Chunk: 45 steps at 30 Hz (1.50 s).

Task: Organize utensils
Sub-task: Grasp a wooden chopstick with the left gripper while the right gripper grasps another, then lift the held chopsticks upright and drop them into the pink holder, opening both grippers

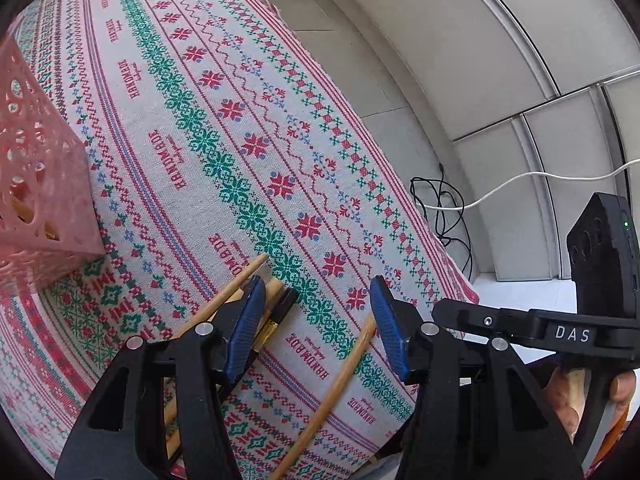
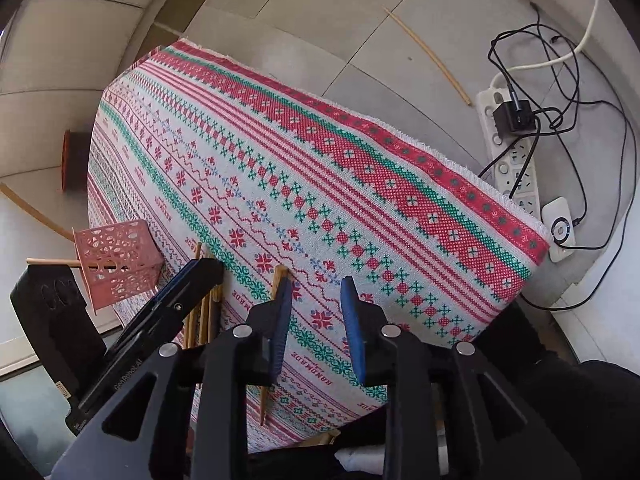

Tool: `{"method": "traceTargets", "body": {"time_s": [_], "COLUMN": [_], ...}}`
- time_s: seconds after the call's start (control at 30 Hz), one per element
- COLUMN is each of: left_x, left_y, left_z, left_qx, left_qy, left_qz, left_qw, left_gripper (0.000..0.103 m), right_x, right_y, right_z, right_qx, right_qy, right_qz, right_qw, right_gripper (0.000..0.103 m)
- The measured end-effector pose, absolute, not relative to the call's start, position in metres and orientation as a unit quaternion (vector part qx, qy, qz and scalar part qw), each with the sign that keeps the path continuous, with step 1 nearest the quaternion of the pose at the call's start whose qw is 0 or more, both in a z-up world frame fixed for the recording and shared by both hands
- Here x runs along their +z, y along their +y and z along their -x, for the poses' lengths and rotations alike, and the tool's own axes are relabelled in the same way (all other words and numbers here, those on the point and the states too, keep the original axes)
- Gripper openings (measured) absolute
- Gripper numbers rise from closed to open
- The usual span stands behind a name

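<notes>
Beside the pink basket [image 2: 116,266] on the table [image 2: 360,184], chopsticks [image 1: 240,280] lay loose. The left tool [image 1: 318,328] gaped over one chopstick [image 1: 340,384]; the right tool [image 2: 316,320] stood apart, empty.

Two black plastic gripper frames with triangular cut-outs and round silver pivot screws are being shown. The left gripper [image 1: 318,330] and the right gripper [image 2: 316,328] are each being fitted with ribbed blue finger pads [image 1: 386,320]. A black bracket marked "DAS" [image 1: 572,334] is being carried beside a black camera block with a green light.
</notes>
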State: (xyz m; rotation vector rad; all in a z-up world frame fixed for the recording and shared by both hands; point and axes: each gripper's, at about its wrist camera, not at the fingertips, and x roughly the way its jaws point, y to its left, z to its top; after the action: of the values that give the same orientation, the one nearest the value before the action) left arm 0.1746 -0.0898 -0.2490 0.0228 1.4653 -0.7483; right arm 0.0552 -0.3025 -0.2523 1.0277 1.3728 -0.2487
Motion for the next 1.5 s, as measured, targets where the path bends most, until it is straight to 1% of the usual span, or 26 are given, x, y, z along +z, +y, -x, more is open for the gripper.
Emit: {"method": "traceTargets", "body": {"time_s": [0.1, 0.17, 0.23, 0.4, 0.47, 0.5, 0.53, 0.63, 0.77, 0.87, 0.9, 0.93, 1.0, 1.1, 1.2, 1.3, 1.4, 1.5], "left_x": [-0.237, -0.231, -0.234, -0.253, -0.254, -0.253, -0.252, -0.251, -0.252, -0.253, -0.254, -0.255, -0.256, -0.254, -0.234, -0.193, -0.162, -0.134], "left_y": [-0.093, -0.094, -0.096, -0.099, -0.098, -0.101, -0.096, -0.110, -0.121, -0.133, -0.136, -0.143, -0.140, -0.128, -0.113, -0.093, -0.066, -0.033], "left_z": [-0.175, -0.170, -0.167, -0.160, -0.159, -0.156, -0.153, -0.138, -0.126, -0.112, -0.110, -0.108, -0.111, -0.126, -0.126, -0.111, -0.096, -0.085], "left_qx": [-0.338, -0.350, -0.356, -0.340, -0.342, -0.338, -0.333, -0.331, -0.332, -0.336, -0.339, -0.342, -0.330, -0.326, -0.324, -0.325, -0.315, -0.301], "left_qy": [0.637, 0.638, 0.644, 0.658, 0.653, 0.647, 0.639, 0.610, 0.580, 0.542, 0.533, 0.537, 0.539, 0.532, 0.514, 0.480, 0.452, 0.430], "left_qz": [-0.015, -0.013, -0.017, -0.033, -0.047, -0.075, -0.105, -0.178, -0.229, -0.283, -0.297, -0.293, -0.288, -0.258, -0.234, -0.212, -0.192, -0.163], "left_qw": [0.692, 0.686, 0.677, 0.671, 0.674, 0.679, 0.685, 0.698, 0.708, 0.717, 0.716, 0.713, 0.720, 0.738, 0.759, 0.787, 0.812, 0.835], "left_gripper": [0.052, 0.054, 0.056, 0.056, 0.053, 0.041, 0.034, 0.032, 0.032, 0.033, 0.031, 0.022, 0.008, 0.006, 0.006, 0.006, 0.006, 0.006], "right_x": [-0.252, -0.252, -0.252, -0.252, -0.254, -0.254, -0.255, -0.255, -0.254, -0.255, -0.255, -0.256, -0.257, -0.257, -0.257, -0.257, -0.264, -0.263], "right_y": [-0.310, -0.312, -0.312, -0.311, -0.311, -0.310, -0.309, -0.303, -0.301, -0.305, -0.307, -0.308, -0.310, -0.304, -0.289, -0.265, -0.245, -0.229], "right_z": [-0.052, -0.051, -0.051, -0.051, -0.050, -0.050, -0.050, -0.051, -0.049, -0.045, -0.044, -0.043, -0.042, -0.044, -0.052, -0.062, -0.071, -0.080], "right_qx": [-0.125, -0.129, -0.130, -0.132, -0.132, -0.131, -0.131, -0.130, -0.136, -0.146, -0.149, -0.151, -0.155, -0.150, -0.134, -0.119, -0.131, -0.146], "right_qy": [0.596, 0.595, 0.597, 0.598, 0.599, 0.600, 0.601, 0.603, 0.603, 0.598, 0.596, 0.595, 0.595, 0.599, 0.606, 0.619, 0.635, 0.630], "right_qz": [-0.459, -0.461, -0.459, -0.458, -0.459, -0.460, -0.460, -0.457, -0.457, -0.466, -0.470, -0.471, -0.471, -0.467, -0.456, -0.432, -0.397, -0.378], "right_qw": [0.646, 0.645, 0.644, 0.644, 0.642, 0.641, 0.640, 0.641, 0.640, 0.635, 0.634, 0.634, 0.633, 0.633, 0.638, 0.645, 0.650, 0.662], "right_gripper": [0.027, 0.027, 0.027, 0.027, 0.027, 0.027, 0.027, 0.027, 0.027, 0.027, 0.027, 0.027, 0.027, 0.027, 0.027, 0.033, 0.034, 0.042]}}
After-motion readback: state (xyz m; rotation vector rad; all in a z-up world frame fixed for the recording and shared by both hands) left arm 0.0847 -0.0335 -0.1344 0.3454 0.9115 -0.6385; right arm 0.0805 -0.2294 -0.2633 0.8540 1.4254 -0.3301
